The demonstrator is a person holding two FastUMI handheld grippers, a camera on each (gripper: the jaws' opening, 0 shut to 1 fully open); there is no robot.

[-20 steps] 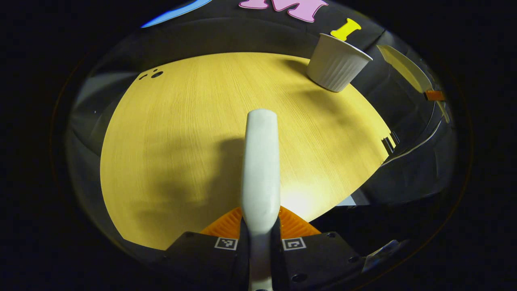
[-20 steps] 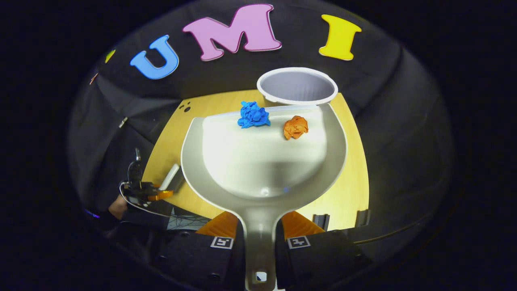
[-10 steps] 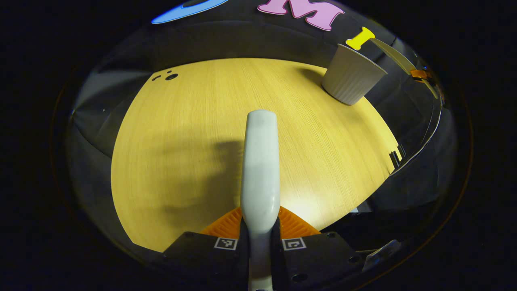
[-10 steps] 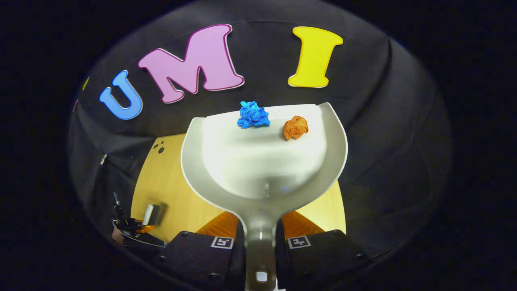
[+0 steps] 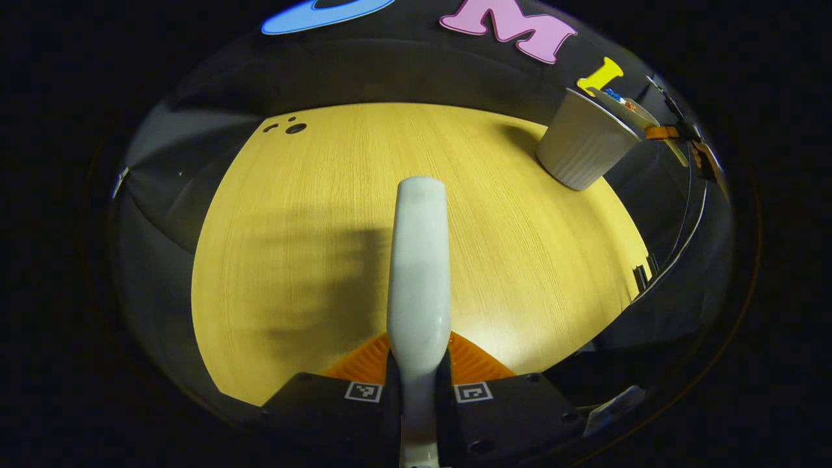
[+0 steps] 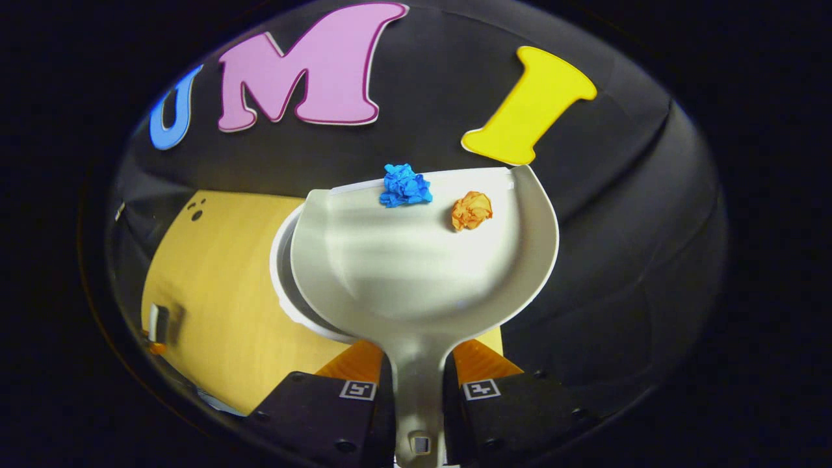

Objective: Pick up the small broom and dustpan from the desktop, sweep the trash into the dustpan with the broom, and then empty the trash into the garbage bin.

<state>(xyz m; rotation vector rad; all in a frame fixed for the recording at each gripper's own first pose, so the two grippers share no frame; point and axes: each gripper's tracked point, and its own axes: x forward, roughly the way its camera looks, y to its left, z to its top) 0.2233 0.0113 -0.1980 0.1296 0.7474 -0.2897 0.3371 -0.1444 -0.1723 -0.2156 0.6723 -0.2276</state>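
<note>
Gripping the broom (image 5: 419, 260), left tongs (image 5: 419, 377) clench; right tongs (image 6: 419, 383) clamp the dustpan (image 6: 422, 273) handle.

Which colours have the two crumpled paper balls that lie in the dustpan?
One paper ball is blue, the other orange; the right gripper view shows them best.

Light wooden desktop (image 5: 312, 214) against black cloth wall (image 5: 390, 71).
</note>
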